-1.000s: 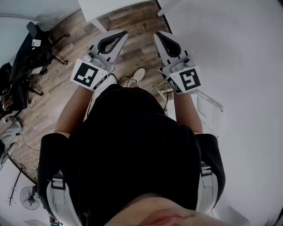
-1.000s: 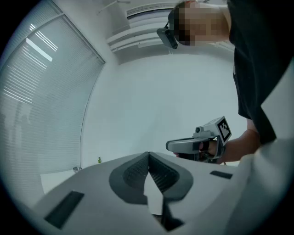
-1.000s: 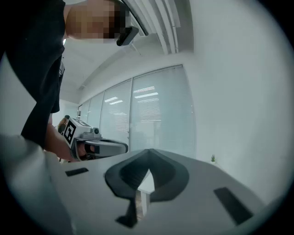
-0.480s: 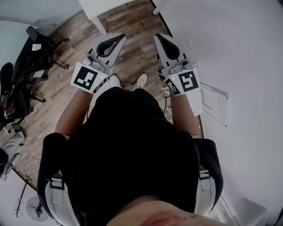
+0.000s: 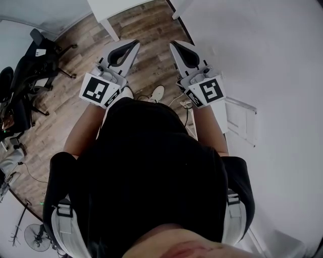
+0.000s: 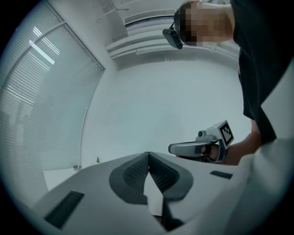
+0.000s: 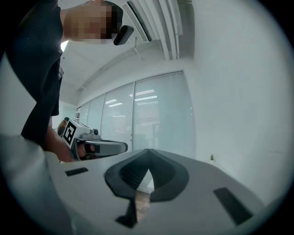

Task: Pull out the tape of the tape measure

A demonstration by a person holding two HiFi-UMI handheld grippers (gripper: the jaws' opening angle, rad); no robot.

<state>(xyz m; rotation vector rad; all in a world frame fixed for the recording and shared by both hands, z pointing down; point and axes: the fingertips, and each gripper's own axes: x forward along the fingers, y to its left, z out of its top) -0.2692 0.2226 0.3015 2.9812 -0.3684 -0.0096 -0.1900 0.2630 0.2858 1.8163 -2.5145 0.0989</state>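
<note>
No tape measure shows in any view. In the head view the person holds both grippers out in front of the body over a wooden floor. The left gripper [image 5: 134, 44] is shut with nothing between its jaws. The right gripper [image 5: 173, 45] is also shut and empty. In the left gripper view the left gripper [image 6: 148, 154] has its dark pads pressed together, and the right gripper [image 6: 172, 148] appears beyond them. In the right gripper view the right gripper [image 7: 148, 150] is shut, with the left gripper [image 7: 123, 147] at the left.
A white table [image 5: 113, 9] stands ahead at the top of the head view. Black office chairs [image 5: 38, 55] sit at the left. White furniture [image 5: 282, 75] fills the right side. A cable and a white shoe [image 5: 157, 92] lie on the floor below the grippers.
Both grippers have drifted slightly up and to the left in the head view. Their jaws have stayed shut.
</note>
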